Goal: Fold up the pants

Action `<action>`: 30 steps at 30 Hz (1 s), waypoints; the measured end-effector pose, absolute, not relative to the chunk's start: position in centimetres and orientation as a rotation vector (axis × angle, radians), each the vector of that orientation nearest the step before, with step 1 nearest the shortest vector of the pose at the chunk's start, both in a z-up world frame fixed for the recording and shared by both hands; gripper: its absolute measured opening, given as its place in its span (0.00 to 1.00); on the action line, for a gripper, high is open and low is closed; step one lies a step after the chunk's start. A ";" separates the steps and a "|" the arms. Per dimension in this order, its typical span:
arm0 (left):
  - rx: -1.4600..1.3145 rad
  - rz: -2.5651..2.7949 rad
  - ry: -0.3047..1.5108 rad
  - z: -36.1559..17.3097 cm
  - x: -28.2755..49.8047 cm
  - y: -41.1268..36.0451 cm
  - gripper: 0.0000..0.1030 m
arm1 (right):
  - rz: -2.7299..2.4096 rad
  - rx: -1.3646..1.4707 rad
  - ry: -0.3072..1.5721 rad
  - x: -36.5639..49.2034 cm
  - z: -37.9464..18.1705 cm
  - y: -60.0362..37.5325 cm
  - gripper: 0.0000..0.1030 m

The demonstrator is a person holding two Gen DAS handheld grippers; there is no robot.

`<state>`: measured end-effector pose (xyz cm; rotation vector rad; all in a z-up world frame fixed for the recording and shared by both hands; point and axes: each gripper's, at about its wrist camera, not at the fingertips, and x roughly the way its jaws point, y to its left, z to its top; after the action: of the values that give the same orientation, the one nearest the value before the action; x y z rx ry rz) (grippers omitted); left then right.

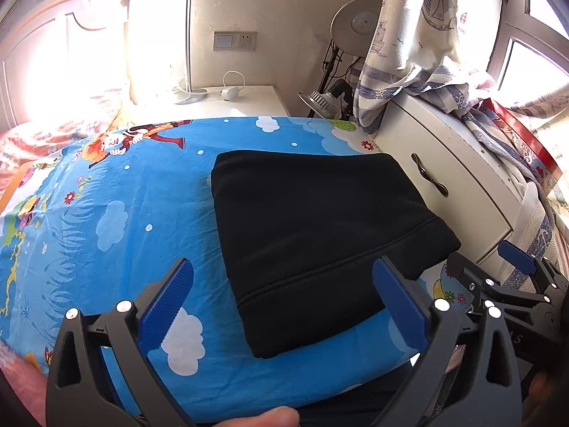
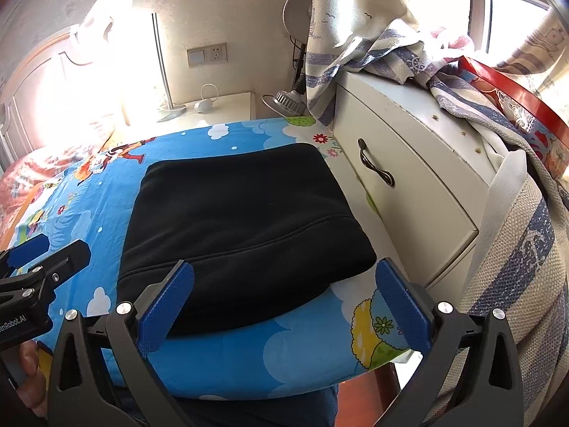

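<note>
A: Entry, both wrist views. Black pants (image 1: 320, 242) lie folded into a thick rectangle on the blue cartoon bedsheet (image 1: 142, 185), centre of frame, hem seam running across the near layer; left gripper (image 1: 282, 299) stands wide, blue pads well apart, nothing between them, hovering over the near edge of the bundle.

B: Right wrist view agrees; pants (image 2: 242, 220) sit centre, near the sheet's (image 2: 249, 352) right edge; right gripper (image 2: 284, 300) also wide and empty, its left pad over the bundle's near edge, its right pad over the sheet.

A: Differences between views: mine shows the right gripper at lower right of frame, beside the bundle's corner; a fingertip (image 1: 270, 418) shows at bottom centre.

B: Mine shows the left gripper (image 2: 39, 252) at the left edge, over the sheet and apart from the pants, with fingers (image 2: 30, 359) at lower left; it also shows the drawer unit's (image 2: 409, 185) top with crumbs on it, and a red-rimmed tray (image 2: 515, 92) at upper right.

A: Room: white drawer unit (image 1: 444, 192) with a dark handle just right of the bed; patterned curtain (image 1: 409, 53) draped onto it; nightstand (image 1: 231, 101) at upper centre with a white cable; wall socket (image 1: 234, 41) above; lamp (image 1: 355, 25) behind the curtain; headboard (image 1: 42, 53) upper left, washed out by sunlight.

B: Window (image 2: 512, 17) at upper right; a red-patterned quilt (image 2: 42, 167) at left beyond the sheet.
</note>
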<state>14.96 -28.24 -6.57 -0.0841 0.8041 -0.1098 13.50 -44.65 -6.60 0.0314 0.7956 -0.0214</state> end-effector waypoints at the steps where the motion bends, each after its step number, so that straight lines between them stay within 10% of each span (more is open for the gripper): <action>1: -0.084 -0.110 0.804 -6.6 15.0 -28.2 0.98 | -0.020 0.032 0.795 13.5 -6.6 -44.7 0.95; 30: -0.084 -0.114 0.802 -6.7 15.0 -28.5 0.98 | -0.015 0.036 0.797 13.5 -6.7 -44.6 0.95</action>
<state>14.99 -28.55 -6.75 -0.0838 0.8024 -0.1142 13.48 -44.59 -6.74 0.0358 0.7967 -0.0150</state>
